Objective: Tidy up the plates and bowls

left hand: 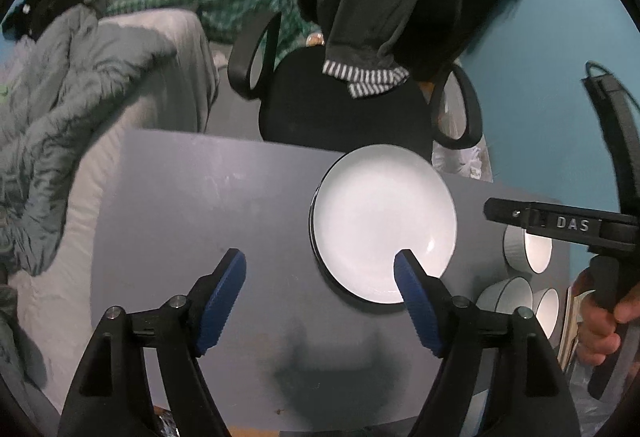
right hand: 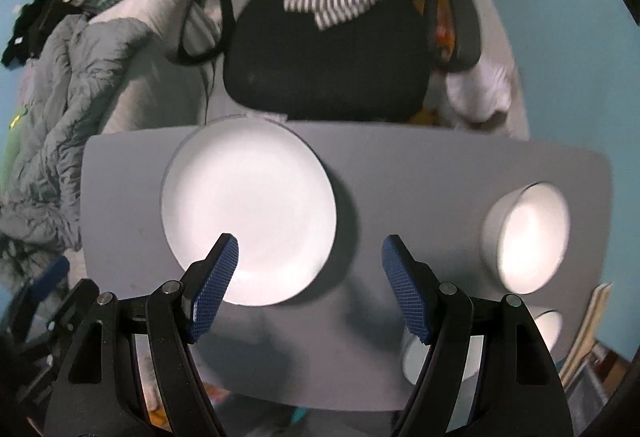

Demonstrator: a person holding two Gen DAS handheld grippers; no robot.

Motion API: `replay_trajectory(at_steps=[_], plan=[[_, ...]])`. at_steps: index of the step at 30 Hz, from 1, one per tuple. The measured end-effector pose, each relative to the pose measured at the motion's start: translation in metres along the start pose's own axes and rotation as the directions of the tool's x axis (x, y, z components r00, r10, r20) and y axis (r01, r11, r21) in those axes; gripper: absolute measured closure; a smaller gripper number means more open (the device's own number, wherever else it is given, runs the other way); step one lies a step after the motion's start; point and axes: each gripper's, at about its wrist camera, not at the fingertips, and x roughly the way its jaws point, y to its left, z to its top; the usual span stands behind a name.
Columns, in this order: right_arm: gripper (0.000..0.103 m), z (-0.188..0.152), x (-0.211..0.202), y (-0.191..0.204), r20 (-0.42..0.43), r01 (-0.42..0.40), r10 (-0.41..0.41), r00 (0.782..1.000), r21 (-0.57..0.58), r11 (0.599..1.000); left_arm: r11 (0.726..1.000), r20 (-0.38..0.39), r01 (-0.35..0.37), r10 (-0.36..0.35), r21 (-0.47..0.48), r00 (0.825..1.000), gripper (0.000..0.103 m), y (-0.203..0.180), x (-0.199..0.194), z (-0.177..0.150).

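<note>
A white plate with a dark rim lies on the grey table, seemingly on top of other plates. My left gripper is open and empty above the table, its right finger over the plate's near edge. Grey bowls with white insides stand at the table's right, under the right gripper's body. In the right wrist view the plate lies left of centre. My right gripper is open and empty above the table. A bowl stands at the right, another bowl near the front right.
A black office chair draped with dark clothes stands just behind the table. A bed with a grey blanket is at the left. A blue wall is at the right. Books or papers lean at the table's right edge.
</note>
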Motion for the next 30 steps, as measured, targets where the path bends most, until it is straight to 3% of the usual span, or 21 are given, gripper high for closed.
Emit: replay_trajectory(at_steps=[9, 15, 22, 30], plan=[[0.029, -0.034, -0.077, 0.01, 0.219, 0.062, -0.049, 0.975, -0.052, 0.997, 0.991, 0.129, -0.025, 0.009, 0.129, 0.992, 0.022, -0.022, -0.059, -0.008], [0.029, -0.061, -0.115, 0.016, 0.334, 0.085, -0.064, 0.94, -0.049, 0.995, 0.987, 0.186, 0.003, -0.033, 0.159, 0.982, 0.022, -0.033, -0.092, -0.015], [0.029, -0.086, -0.143, 0.008, 0.38, 0.029, -0.028, 0.925, 0.004, 1.0, 0.981, 0.22, 0.059, -0.1, 0.184, 0.97, 0.018, -0.041, -0.122, -0.025], [0.029, -0.117, -0.164, -0.01, 0.405, 0.027, -0.067, 0.912, 0.103, 0.994, 0.966, 0.237, 0.105, -0.162, 0.235, 0.958, 0.018, -0.055, -0.141, -0.033]])
